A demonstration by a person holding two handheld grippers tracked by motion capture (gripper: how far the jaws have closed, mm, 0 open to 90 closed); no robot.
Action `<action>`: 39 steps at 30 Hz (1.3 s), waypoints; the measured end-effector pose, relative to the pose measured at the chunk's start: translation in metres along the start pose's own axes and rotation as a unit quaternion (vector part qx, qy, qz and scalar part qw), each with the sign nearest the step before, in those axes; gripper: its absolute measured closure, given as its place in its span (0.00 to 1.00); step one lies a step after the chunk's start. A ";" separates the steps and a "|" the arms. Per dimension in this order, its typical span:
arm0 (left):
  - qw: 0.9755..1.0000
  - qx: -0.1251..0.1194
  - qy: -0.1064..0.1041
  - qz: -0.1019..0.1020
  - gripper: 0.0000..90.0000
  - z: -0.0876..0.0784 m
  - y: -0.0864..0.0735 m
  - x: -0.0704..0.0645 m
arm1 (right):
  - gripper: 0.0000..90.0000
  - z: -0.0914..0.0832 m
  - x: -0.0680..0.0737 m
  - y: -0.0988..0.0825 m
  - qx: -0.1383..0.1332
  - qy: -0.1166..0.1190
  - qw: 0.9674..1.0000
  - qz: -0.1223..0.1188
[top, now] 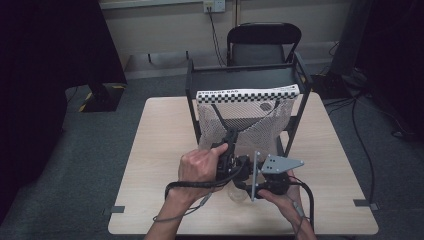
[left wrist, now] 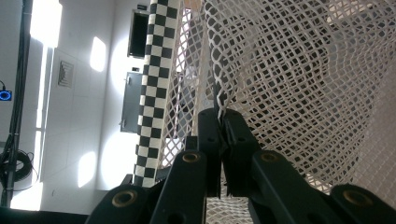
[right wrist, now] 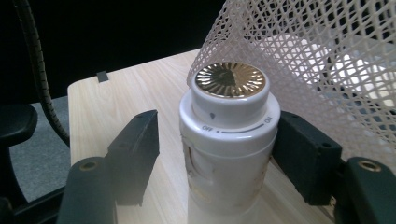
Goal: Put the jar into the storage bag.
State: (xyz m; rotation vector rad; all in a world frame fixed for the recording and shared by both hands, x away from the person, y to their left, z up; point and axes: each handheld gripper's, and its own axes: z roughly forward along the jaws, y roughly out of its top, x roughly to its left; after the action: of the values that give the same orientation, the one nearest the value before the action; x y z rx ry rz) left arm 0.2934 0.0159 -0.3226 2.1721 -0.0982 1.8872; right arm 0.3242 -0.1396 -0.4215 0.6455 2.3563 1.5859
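1. Broadly, a wooden table carries a black rack, and a chair stands behind it.
2. A white mesh bag hangs from the rack by a checkered band across the top; the net sags down toward the table's near half.
3. The left gripper, in the person's left hand, reaches up into the front of the bag. In the left gripper view its jaws are pressed together on a fold of mesh, so the net is pinched there.
4. The right gripper, held in the right hand, lies low near the table's front edge, just beside the left one.
5. A white jar with a gold cap stands upright on the table, right at the foot of the bag. It sits between the right jaws: the right pad touches its collar, the left pad stands a little apart, so no full grip shows.
6. In the high view the jar appears pale, under the gripper.
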 end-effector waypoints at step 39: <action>1.000 0.000 -0.005 0.000 0.97 -0.002 0.001 0.001 | 0.51 0.000 -0.009 -0.005 0.004 0.013 1.000 -0.010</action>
State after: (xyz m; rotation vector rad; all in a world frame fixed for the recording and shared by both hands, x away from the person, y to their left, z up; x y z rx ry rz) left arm 0.2916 0.0154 -0.3213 2.1827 -0.1006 1.8761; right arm 0.3305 -0.1456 -0.4263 0.6044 2.3814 1.5871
